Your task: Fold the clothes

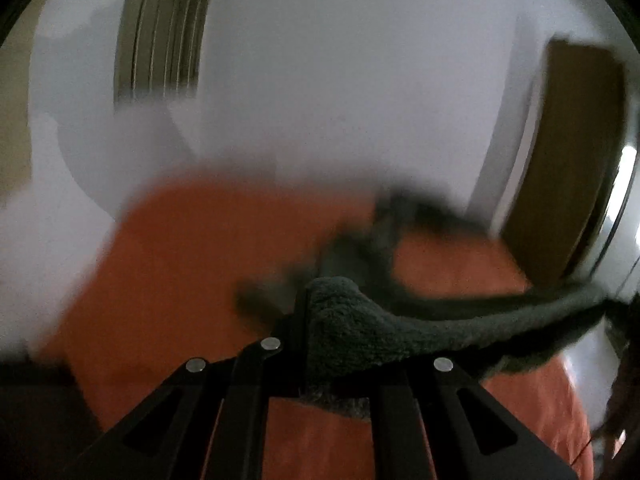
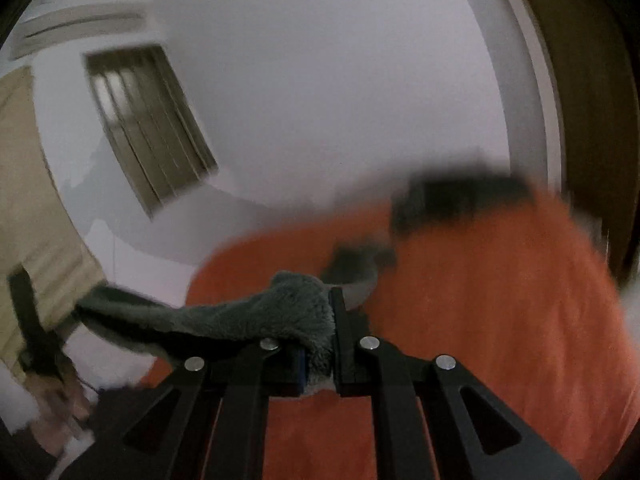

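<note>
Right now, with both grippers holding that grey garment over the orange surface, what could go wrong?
1. The left gripper pinches only a small bunched corner of the grey fleece garment, so it could slip out.
2. The right gripper holds a similarly small tuft, so a hard pull apart may free either end.
3. Dark items lie on the orange cover; the hanging fleece could snag them.

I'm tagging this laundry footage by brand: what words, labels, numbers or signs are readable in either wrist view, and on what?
None: no text shows on the fuzzy dark grey garment, the orange bed cover or the white wall.
Blurred dark items on the cover: unreadable.
</note>
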Demonstrator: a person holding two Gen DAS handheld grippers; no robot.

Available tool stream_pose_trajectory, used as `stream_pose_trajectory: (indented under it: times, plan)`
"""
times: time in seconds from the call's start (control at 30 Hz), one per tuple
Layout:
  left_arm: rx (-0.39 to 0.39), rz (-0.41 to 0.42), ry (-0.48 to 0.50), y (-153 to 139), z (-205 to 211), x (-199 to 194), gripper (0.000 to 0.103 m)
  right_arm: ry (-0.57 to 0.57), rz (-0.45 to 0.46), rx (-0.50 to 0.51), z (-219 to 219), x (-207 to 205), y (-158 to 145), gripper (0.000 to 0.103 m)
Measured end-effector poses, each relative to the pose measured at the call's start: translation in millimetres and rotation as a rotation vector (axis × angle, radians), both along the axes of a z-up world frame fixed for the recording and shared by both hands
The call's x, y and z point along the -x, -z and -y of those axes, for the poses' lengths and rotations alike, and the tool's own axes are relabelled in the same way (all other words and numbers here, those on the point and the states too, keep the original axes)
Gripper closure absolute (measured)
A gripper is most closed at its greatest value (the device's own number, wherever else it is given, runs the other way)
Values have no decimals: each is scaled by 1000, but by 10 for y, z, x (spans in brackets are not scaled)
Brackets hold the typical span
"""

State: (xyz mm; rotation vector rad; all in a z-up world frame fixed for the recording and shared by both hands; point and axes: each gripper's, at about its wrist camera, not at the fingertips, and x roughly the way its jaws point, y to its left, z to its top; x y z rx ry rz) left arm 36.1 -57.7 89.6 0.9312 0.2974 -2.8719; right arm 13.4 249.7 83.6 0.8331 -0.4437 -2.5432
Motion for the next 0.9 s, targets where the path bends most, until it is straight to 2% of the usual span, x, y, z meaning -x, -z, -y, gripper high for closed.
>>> stream_pose_trajectory:
  times: [0.07,0.17,0.2,0.27,0.33,0.43,0.47,0.5,0.6,0.63,0.7,0.77,0.87,0.9]
  plan:
    - [-60,174,-18,899,65,-25,94,-5,136,11,3,5,656,95]
    - [-197,403,-82,1970,126,-177,94,-27,312,-39,123,-44,1548,95]
    - [-239,447,-103,2171,161,-238,94,-45,370,-63,227,-100,1852,95]
    - [-247,462,-124,2386,151,-378,94,-65,420,-84,296,-203,2152,95]
    - [-209,455,-127,2449,91,-496,93,-85,439,-112,337,-317,2330,95]
    - [-153,452,-116,2495,3,-628,76,-108,419,-160,358,-495,2407,95]
    - [-142,457,-120,2441,125,-566,66,-105,415,-178,310,-479,2470,95]
    - [-138,459,-132,2438,155,-603,60,-98,414,-193,314,-498,2533,95]
    - [-156,448,-166,2442,147,-675,56,-81,434,-215,297,-577,2676,95]
    - [-130,440,-172,2415,112,-679,55,-79,442,-214,259,-634,2721,95]
    - [-5,411,-200,2360,-79,-712,42,-69,463,-212,229,-682,2813,95]
    - [103,340,-186,2193,-242,-755,36,-58,462,-206,199,-710,2813,95]
    - [130,301,-152,2108,-365,-832,30,-23,442,-212,122,-750,2767,95]
    - [111,305,-156,2140,-344,-866,30,-2,429,-216,78,-770,2740,95]
